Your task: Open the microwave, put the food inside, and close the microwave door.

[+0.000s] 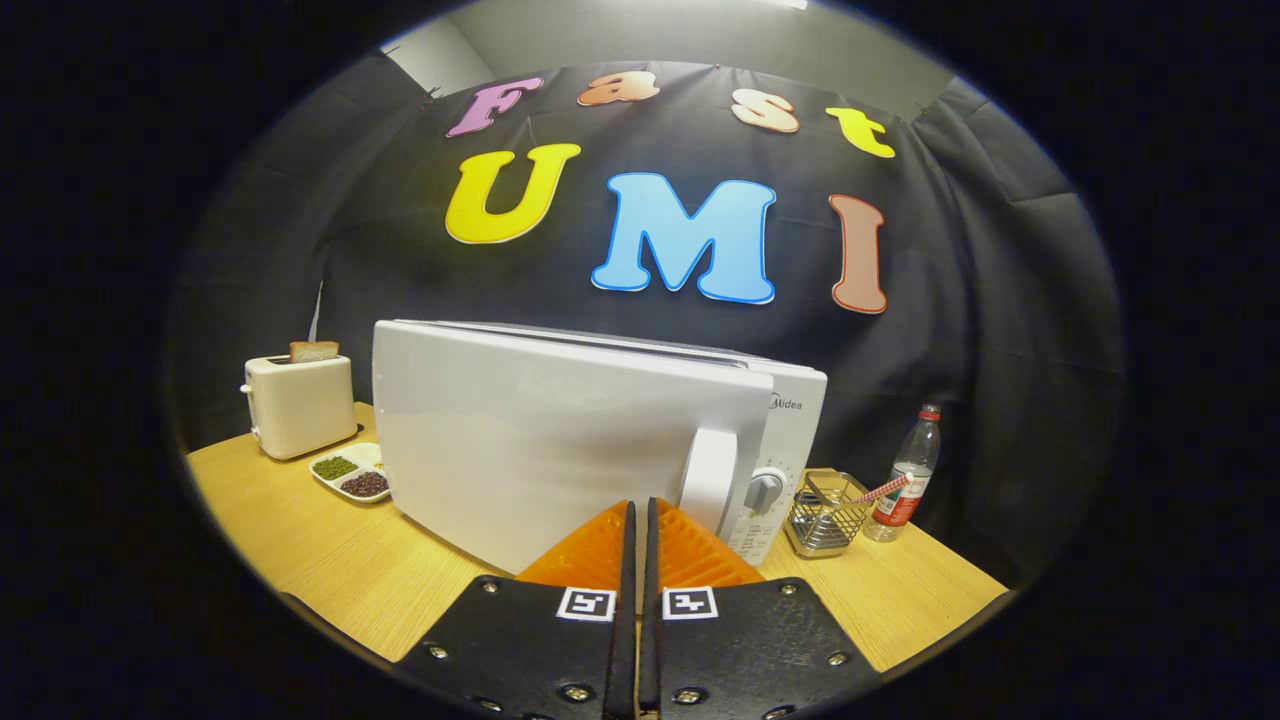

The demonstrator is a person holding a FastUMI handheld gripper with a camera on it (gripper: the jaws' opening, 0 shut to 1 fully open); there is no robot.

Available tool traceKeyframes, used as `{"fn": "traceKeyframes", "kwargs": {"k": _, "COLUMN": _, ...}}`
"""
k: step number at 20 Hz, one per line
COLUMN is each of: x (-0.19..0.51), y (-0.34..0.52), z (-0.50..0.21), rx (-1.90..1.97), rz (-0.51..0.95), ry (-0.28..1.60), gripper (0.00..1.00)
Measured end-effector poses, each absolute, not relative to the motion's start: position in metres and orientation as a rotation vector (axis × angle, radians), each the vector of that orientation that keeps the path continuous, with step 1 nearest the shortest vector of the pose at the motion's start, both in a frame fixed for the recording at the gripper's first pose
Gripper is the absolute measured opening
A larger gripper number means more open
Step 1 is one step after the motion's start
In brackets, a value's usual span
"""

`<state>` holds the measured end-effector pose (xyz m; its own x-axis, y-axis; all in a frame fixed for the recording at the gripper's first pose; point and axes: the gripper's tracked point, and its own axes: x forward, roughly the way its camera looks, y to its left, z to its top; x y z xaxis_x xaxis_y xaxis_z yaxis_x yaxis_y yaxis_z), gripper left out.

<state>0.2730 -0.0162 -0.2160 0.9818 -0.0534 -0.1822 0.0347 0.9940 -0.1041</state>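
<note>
With the jaws (640, 510) pressed together and holding nothing, the white microwave (560, 440) stands just ahead on the worktop (330, 570), door partly swung out | handle (708, 480) just beyond the tips | toaster (298, 405) and divided dish (352, 474) to its left | wire basket (828, 512) and bottle (908, 472) to its right.

A single fisheye camera rides on the gripper (638, 520) and looks forward along its two fingers, which meet at the bottom of the view with nothing between them. It sits low over the wooden table (300, 540), very near the white microwave (560, 440), facing the microwave's door and the booth's black wall behind.
</note>
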Motion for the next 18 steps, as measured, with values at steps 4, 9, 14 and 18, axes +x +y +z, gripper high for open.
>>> {"fn": "traceKeyframes", "kwargs": {"k": 4, "x": 0.304, "y": -0.022, "z": -0.223, "rx": -0.08, "rz": -0.073, "ry": 0.19, "gripper": 0.03}}
{"fn": "traceKeyframes", "kwargs": {"k": 9, "x": 0.344, "y": -0.024, "z": -0.233, "rx": -0.082, "rz": -0.097, "ry": 0.189, "gripper": 0.03}}
{"fn": "traceKeyframes", "kwargs": {"k": 14, "x": 0.348, "y": -0.023, "z": -0.236, "rx": -0.137, "rz": -0.108, "ry": 0.173, "gripper": 0.04}}
{"fn": "traceKeyframes", "kwargs": {"k": 18, "x": 0.336, "y": -0.018, "z": -0.231, "rx": -0.059, "rz": -0.092, "ry": 0.214, "gripper": 0.04}}
